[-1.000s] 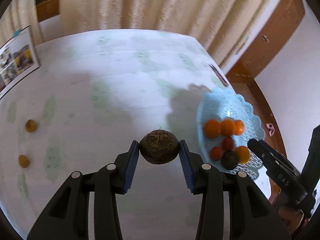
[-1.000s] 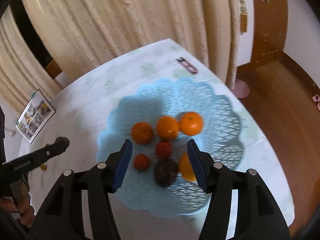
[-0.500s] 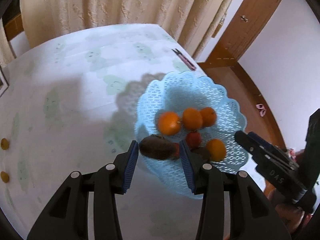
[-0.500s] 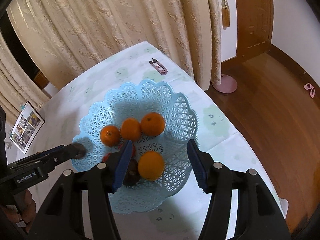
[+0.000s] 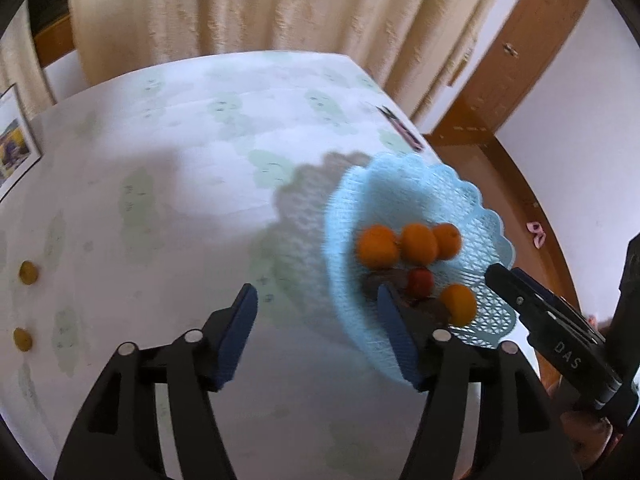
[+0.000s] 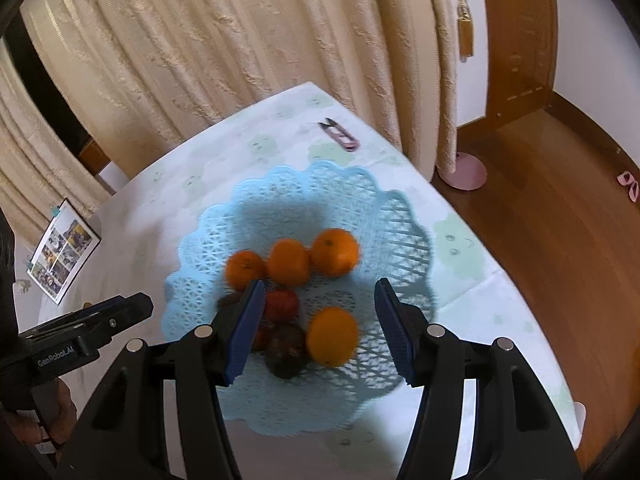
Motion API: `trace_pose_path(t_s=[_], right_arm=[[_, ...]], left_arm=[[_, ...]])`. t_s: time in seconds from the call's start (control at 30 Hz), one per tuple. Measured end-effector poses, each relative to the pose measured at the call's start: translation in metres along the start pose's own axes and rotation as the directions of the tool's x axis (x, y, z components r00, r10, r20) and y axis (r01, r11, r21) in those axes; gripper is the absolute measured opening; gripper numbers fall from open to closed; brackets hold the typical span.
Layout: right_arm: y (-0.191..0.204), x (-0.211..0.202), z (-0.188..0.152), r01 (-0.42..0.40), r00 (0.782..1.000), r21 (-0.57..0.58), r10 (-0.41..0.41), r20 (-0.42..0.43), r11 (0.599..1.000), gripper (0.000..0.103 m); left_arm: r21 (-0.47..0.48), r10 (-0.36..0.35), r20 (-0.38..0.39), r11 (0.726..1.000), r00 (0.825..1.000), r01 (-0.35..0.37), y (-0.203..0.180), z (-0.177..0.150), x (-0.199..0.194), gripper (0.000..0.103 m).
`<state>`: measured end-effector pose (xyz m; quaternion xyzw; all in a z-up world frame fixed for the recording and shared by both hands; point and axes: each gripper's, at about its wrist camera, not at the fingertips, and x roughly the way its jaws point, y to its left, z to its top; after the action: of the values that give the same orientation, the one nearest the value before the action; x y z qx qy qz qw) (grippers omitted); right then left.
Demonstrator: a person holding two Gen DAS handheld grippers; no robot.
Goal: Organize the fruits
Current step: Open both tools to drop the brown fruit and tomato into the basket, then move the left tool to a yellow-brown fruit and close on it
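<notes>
The left gripper (image 5: 316, 320) has just been opening its jaws and nothing is between its blue pads now; they stand wide apart above the bare worktop (image 5: 168, 208), the right-hand pad overlapping the near rim of the light blue lattice basket (image 5: 440, 188). The dark brown fruit (image 5: 382, 280) lies inside the basket, just beyond that pad and below the row of oranges, though blur keeps its outline vague. The right gripper (image 6: 320, 322) hangs over the basket (image 6: 304, 184) with its jaws partly open and gripping nothing. Between and below its pads lie a single orange (image 6: 332, 336), a second dark round fruit (image 6: 286, 350) touching it, and a small red fruit (image 6: 282, 304) just behind. Three oranges (image 6: 290, 262) sit side by side in a row further in. To the left on the worktop, well apart from the basket, two small yellowish fruits (image 5: 28, 272) remain out on the pale cloth with green cloud patterns. A pair of pink-handled snips (image 6: 340, 136) lies near the worktop's far edge beyond the basket, and a photo sheet (image 6: 64, 250) rests at the left corner. Cream curtains (image 6: 240, 40) hang behind, with a wooden floor (image 6: 560, 220) to the right.
</notes>
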<state>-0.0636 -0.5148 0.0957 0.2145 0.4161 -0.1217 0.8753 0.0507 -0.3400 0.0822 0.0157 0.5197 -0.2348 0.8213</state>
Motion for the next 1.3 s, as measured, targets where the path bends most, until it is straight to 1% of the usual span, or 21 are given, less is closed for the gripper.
trace_pose_path(t_s=[0.03,0.1,0.33,0.47,0.6,0.63,0.7,1.0,1.07,1.13,1.17,1.3], right_arm=[[0.006,0.001,0.0,-0.007,1.0,-0.01,0.007,0.0,1.0,0.061],[0.017,0.003,0.002,-0.017,1.0,-0.03,0.017,0.002,0.999,0.067],[0.066,0.015,0.002,-0.081,0.997,-0.112,0.08,-0.014,0.99,0.067],[0.101,0.024,-0.002,-0.123,0.992,-0.163,0.119,-0.035,0.979,0.067],[0.128,0.032,-0.008,-0.154,0.988,-0.197,0.144,-0.063,0.968,0.067],[0.135,0.034,-0.01,-0.161,0.986,-0.205,0.149,-0.07,0.966,0.07],[0.147,0.037,-0.014,-0.173,0.984,-0.219,0.158,-0.081,0.96,0.075],[0.199,0.054,-0.035,-0.22,0.971,-0.279,0.184,-0.152,0.935,0.075],[0.208,0.057,-0.04,-0.226,0.969,-0.289,0.184,-0.164,0.931,0.075],[0.215,0.06,-0.044,-0.229,0.967,-0.297,0.183,-0.175,0.927,0.075],[0.219,0.061,-0.046,-0.229,0.967,-0.303,0.18,-0.181,0.925,0.075],[0.226,0.066,-0.053,-0.222,0.966,-0.31,0.167,-0.196,0.924,0.075]], left_arm=[[-0.017,0.014,0.0,1.0,1.0,-0.014,0.008,-0.001,-0.002,0.069],[-0.045,0.03,0.006,0.999,1.0,-0.03,0.02,-0.003,-0.007,0.07],[-0.161,0.103,0.019,0.982,0.994,-0.099,0.078,-0.014,-0.03,0.071],[-0.226,0.147,0.016,0.964,0.989,-0.139,0.116,-0.022,-0.043,0.072],[-0.276,0.183,0.009,0.945,0.983,-0.173,0.146,-0.03,-0.052,0.074],[-0.288,0.19,0.007,0.94,0.982,-0.18,0.153,-0.032,-0.054,0.076],[-0.316,0.209,0.005,0.928,0.978,-0.197,0.17,-0.038,-0.06,0.077],[-0.393,0.273,-0.009,0.883,0.962,-0.255,0.236,-0.059,-0.077,0.077],[-0.412,0.286,-0.02,0.871,0.958,-0.269,0.252,-0.065,-0.077,0.076],[-0.424,0.291,-0.031,0.863,0.956,-0.276,0.262,-0.069,-0.075,0.069],[-0.43,0.292,-0.04,0.858,0.956,-0.28,0.268,-0.071,-0.074,0.067],[-0.436,0.294,-0.065,0.851,0.954,-0.292,0.285,-0.079,-0.066,0.06]])
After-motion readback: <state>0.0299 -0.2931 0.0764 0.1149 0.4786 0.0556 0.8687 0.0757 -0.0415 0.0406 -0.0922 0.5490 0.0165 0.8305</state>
